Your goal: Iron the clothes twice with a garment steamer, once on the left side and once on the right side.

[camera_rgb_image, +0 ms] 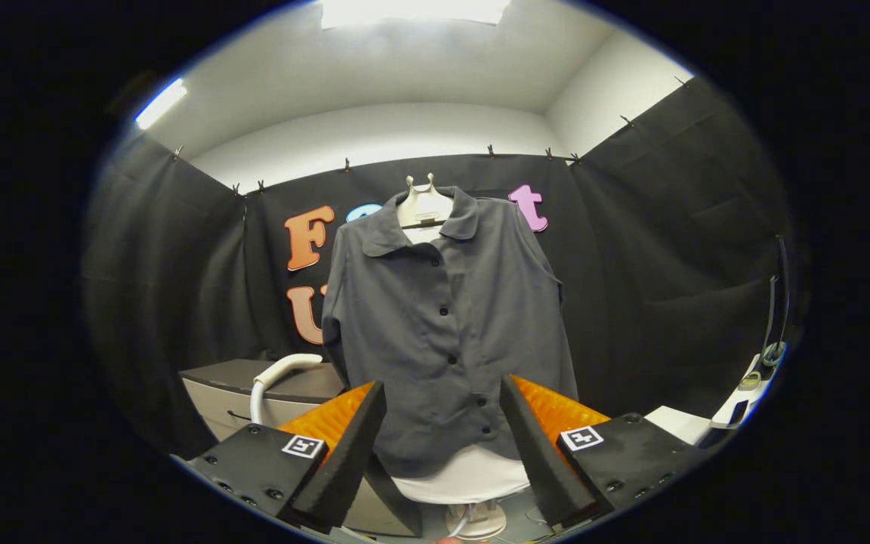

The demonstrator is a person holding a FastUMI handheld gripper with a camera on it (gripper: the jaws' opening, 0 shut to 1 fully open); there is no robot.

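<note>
gripper view: gripper (442,423) nearest, its two fingers spread wide apart, nothing held between them, no contact with anything. each finger base carries a small square marker tag. through the gap between the fingers shows the lower front of the grey shirt (446,325), beyond the tips and not touching them. shirt hangs on a pale mannequin form (424,204) with a hook-shaped top; collar open, pale form showing at the neck, row of dark buttons down the middle, buttoned. shirt hem ends just above the white lower part of the form (469,480), which sits on a pale round stand base (476,520) right between the fingers at the bottom.

left of the shirt, beyond the left finger, a white curved steamer handle (280,378) rises over a grey cabinet (242,393) with a dark top; cannot tell how the steamer rests there. it stands apart from the shirt and from the gripper. right of the right finger, a white surface (677,423) with small items at its far end, too small to tell. black cloth walls (669,249) all round, clipped along the top, white ceiling with lamp (412,11) above.
</note>
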